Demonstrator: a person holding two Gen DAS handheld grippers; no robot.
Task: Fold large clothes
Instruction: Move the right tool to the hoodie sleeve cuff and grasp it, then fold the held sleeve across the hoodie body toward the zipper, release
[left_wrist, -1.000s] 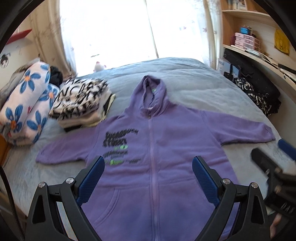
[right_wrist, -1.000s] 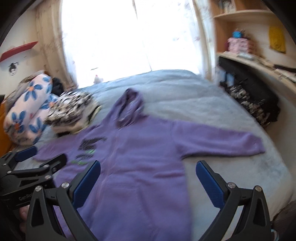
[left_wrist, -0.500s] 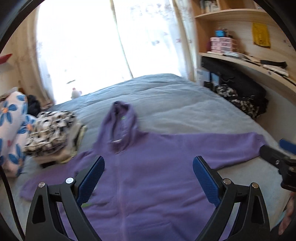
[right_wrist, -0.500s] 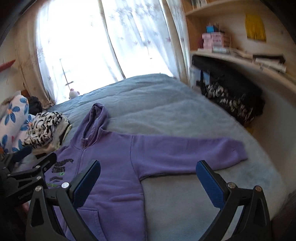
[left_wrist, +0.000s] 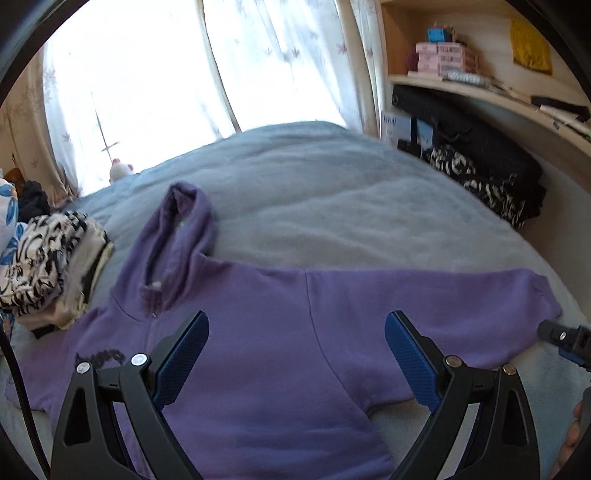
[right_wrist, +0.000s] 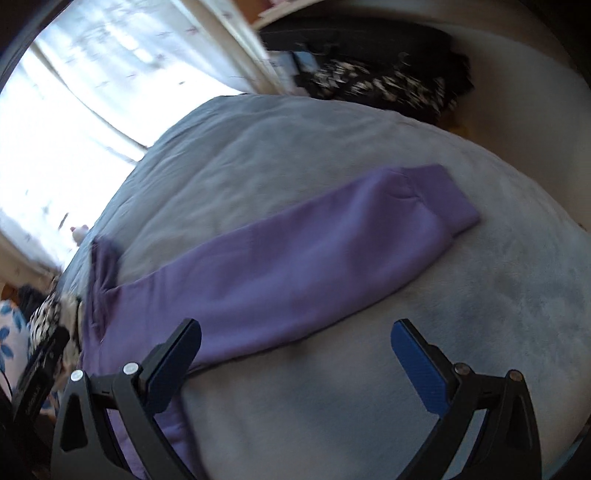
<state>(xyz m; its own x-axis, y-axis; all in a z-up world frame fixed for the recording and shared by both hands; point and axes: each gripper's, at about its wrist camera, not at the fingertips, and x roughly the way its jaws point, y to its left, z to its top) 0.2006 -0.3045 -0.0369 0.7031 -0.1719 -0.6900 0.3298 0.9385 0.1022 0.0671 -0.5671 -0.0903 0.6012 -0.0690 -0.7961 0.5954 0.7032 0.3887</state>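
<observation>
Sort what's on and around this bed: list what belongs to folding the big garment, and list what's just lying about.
Part of the job:
purple hoodie, spread flat on the grey bed
left hand-held gripper, open
right hand-held gripper, open

Just lying about:
black-and-white stack of folded clothes
floral bedding
pink boxes on the shelf
black bag

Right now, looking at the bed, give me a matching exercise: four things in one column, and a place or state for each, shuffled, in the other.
Things:
1. purple hoodie
2. folded patterned stack
3. left hand-held gripper
4. small plush toy

Places or states:
A. by the window, at the bed's far edge
B. open, above the hoodie
C. spread flat, sleeves out
D. on the bed beside the hood

Pairs: 1-C, 2-D, 3-B, 4-A
</observation>
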